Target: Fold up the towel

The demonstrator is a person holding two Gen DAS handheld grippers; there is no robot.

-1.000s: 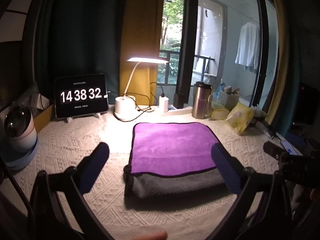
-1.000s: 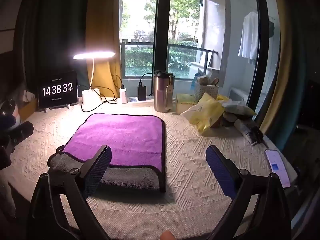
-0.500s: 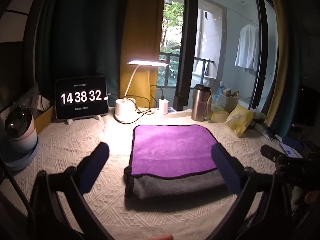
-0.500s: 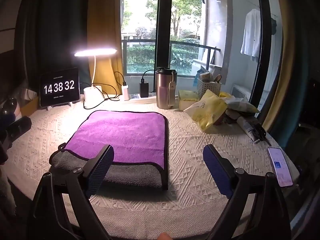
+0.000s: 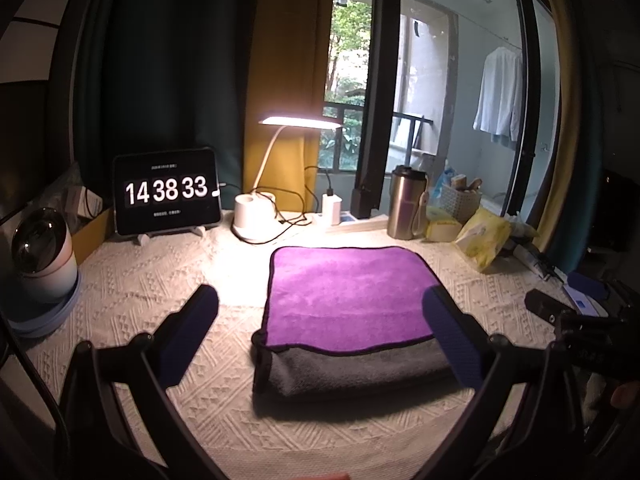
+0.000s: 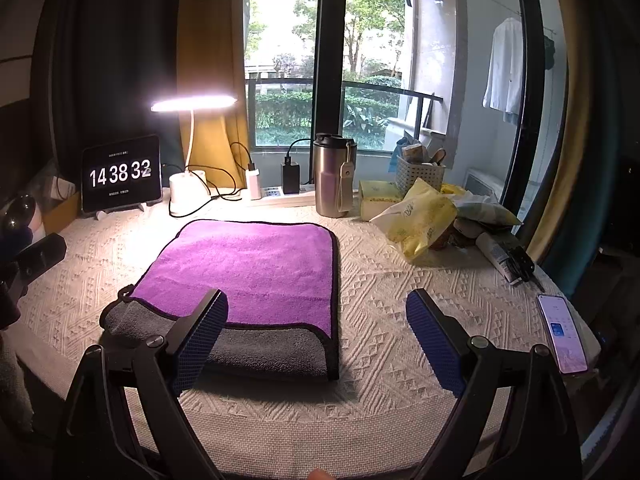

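Observation:
A folded towel (image 5: 348, 296), purple on top with a grey layer showing along its near edge, lies flat on the cream knitted tablecloth; it also shows in the right wrist view (image 6: 256, 268). My left gripper (image 5: 320, 320) is open and empty, held above the table in front of the towel's near edge. My right gripper (image 6: 316, 328) is open and empty, over the towel's near right corner. Neither touches the towel. The right gripper's body (image 5: 580, 320) shows at the right of the left wrist view.
Along the back stand a tablet clock (image 5: 166, 192), a lit desk lamp (image 5: 256, 216), a steel tumbler (image 6: 334, 176), a basket (image 6: 420, 172) and yellow bags (image 6: 420, 220). A phone (image 6: 562, 332) lies at the right edge. A round white device (image 5: 44, 256) stands left.
Both grippers have drawn back and risen a little from the towel, staying open. The towel has not moved. The clock ticked on.

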